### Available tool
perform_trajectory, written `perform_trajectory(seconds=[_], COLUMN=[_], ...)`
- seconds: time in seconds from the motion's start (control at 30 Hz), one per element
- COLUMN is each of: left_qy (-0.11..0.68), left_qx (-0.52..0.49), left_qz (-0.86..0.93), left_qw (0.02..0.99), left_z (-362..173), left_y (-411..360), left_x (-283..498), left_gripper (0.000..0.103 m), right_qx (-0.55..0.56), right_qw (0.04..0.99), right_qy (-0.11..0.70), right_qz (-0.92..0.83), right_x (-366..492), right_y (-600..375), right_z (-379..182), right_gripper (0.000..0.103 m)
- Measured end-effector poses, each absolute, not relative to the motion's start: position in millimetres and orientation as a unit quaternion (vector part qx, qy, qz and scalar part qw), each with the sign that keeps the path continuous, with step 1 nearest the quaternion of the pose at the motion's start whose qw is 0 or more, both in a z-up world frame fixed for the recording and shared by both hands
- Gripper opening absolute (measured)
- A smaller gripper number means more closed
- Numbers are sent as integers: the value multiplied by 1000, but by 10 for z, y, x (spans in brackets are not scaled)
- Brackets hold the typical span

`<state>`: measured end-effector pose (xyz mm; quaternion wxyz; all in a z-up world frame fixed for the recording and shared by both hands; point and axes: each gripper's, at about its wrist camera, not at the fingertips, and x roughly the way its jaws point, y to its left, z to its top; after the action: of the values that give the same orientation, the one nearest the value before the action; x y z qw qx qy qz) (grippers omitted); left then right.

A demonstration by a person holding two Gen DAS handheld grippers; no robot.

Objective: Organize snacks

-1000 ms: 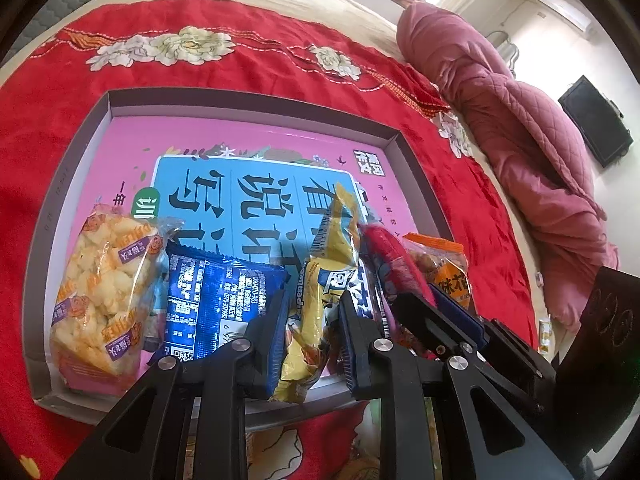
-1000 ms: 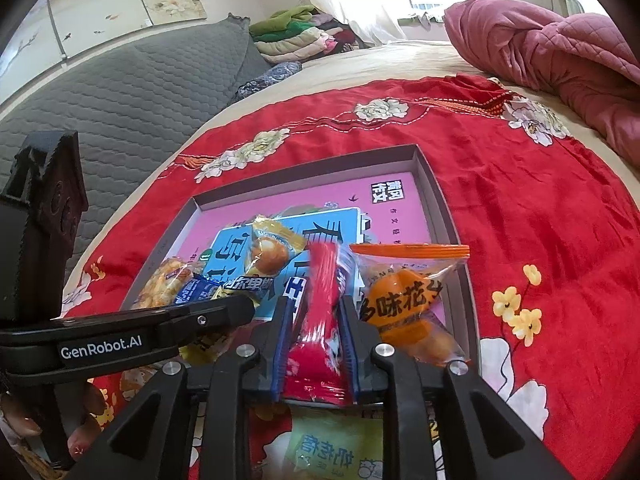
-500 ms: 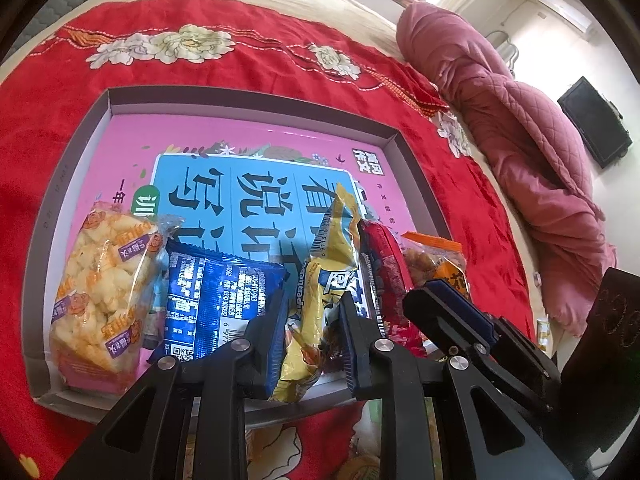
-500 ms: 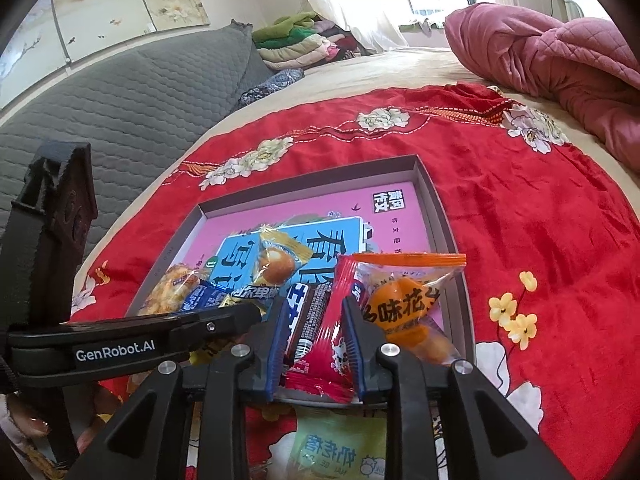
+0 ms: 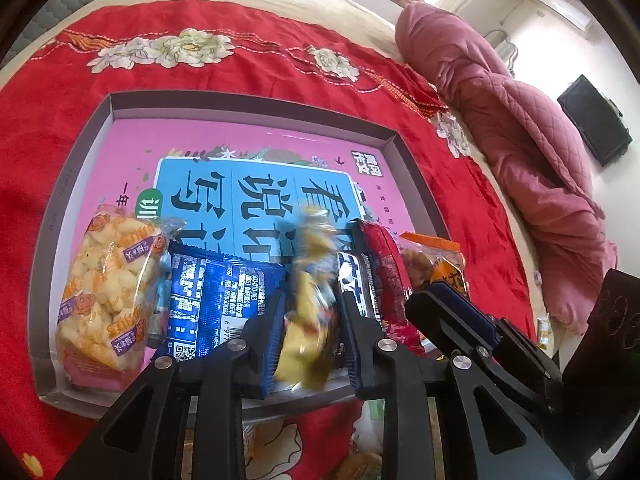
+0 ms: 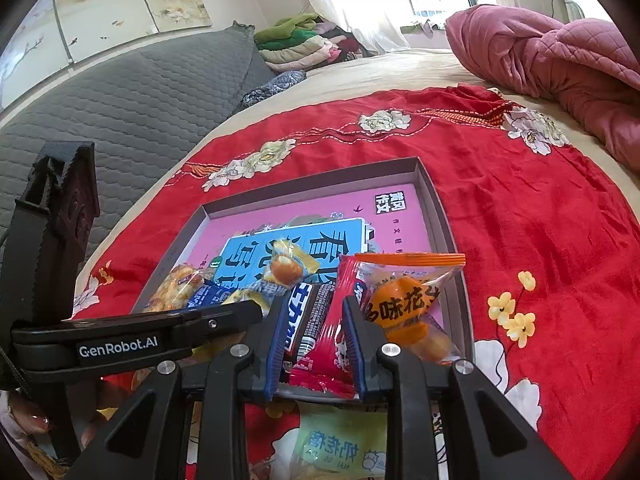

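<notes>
A grey box lid (image 5: 256, 101) with a pink and blue printed floor lies on the red cloth and holds several snack packs in a row along its near edge. My left gripper (image 5: 312, 320) is open around a blurred yellow pack (image 5: 310, 300). A clear puff bag (image 5: 106, 292) and a blue pack (image 5: 216, 300) lie to its left. My right gripper (image 6: 314, 330) is open around a red pack (image 6: 330, 344) and a dark bar (image 6: 308, 320). An orange pack (image 6: 404, 308) lies to the right.
A pale green pack (image 6: 340, 444) lies on the red cloth (image 6: 540, 240) just outside the lid's near edge. A pink quilt (image 5: 520, 120) is heaped at the right. A grey headboard (image 6: 140, 92) stands at the left.
Both grippers have opened. The right gripper let go of the red pack, which now rests in the lid. The left gripper's jaws widened around the yellow pack, which is slipping down.
</notes>
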<state>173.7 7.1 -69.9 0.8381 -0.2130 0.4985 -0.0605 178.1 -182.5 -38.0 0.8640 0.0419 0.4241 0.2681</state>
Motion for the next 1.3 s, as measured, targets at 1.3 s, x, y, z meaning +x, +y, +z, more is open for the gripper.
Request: perform_trajectory(seconds=[1.3], left_qy=[464], left_qx=[-184], left_qz=[-67], left_qw=[864], left_z=[-194], left_y=[157], left_x=[1396], left_gripper=[50], right_qx=[80], right_qw=[877], right_qy=[400], right_qz=[252], right_x=[1654], right_y=[-2180], right_z=[-137], right_gripper=[49])
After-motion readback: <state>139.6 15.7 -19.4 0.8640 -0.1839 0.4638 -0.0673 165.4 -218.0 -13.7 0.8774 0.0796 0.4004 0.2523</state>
